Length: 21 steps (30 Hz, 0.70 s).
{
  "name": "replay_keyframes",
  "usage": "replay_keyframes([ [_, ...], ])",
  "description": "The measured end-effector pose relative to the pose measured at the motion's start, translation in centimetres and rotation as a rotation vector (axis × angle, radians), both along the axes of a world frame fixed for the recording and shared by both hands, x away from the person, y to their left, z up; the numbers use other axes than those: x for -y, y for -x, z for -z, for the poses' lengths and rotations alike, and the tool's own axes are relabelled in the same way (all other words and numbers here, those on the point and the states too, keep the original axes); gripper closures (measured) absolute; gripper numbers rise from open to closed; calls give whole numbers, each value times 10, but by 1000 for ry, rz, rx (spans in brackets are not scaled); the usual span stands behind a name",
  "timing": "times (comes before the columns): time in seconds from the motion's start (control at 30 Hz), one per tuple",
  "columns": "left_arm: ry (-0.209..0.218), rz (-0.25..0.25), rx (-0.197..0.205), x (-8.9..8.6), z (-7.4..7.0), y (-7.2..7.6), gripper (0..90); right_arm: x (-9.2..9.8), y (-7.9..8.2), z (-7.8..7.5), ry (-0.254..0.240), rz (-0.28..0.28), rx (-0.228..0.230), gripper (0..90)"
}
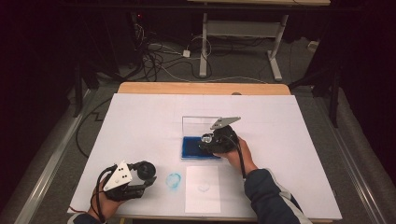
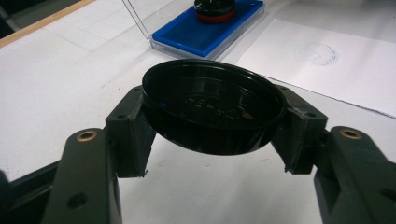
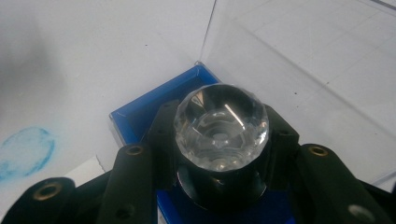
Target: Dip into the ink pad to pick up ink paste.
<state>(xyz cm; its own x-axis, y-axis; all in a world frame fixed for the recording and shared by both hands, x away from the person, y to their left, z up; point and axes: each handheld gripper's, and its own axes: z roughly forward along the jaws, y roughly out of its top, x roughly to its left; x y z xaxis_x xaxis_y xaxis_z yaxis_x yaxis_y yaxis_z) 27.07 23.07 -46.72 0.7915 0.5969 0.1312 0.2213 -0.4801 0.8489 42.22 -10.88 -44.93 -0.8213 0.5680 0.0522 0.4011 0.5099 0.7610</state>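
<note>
Across the wooden tabletop (image 1: pixel 201 87) lies a large white sheet (image 1: pixel 140 121) that covers nearly all of it, leaving a strip of bare wood at the far edge. On the sheet, near the front, sits a smaller white paper (image 1: pixel 202 189) bearing a faint round blue print, with a smudged blue ink mark (image 1: pixel 174 181) just beside it on the left. Behind the paper stands a blue ink pad (image 1: pixel 192 148) in a clear case, its transparent lid (image 1: pixel 198 122) raised upright at the back. The right claw (image 1: pixel 208 139) is clamped on a stamp (image 3: pixel 219 128) with a faceted clear knob, held over the ink pad. The left claw (image 1: pixel 148 179), low at the front left, grips a round black cap (image 2: pixel 212 109) by its rim, above the sheet. Beyond the tabletop the room is dark, with grey carpet, tangled cables (image 1: pixel 154 58) and the white legs of another desk (image 1: pixel 243 32).
</note>
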Motion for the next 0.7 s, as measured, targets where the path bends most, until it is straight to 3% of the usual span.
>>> replay_keyframes([
  [0.7, -2, 3, 1, 0, 0, 1, 362, -1, 3, 0, 17, -9, 21, 571],
])
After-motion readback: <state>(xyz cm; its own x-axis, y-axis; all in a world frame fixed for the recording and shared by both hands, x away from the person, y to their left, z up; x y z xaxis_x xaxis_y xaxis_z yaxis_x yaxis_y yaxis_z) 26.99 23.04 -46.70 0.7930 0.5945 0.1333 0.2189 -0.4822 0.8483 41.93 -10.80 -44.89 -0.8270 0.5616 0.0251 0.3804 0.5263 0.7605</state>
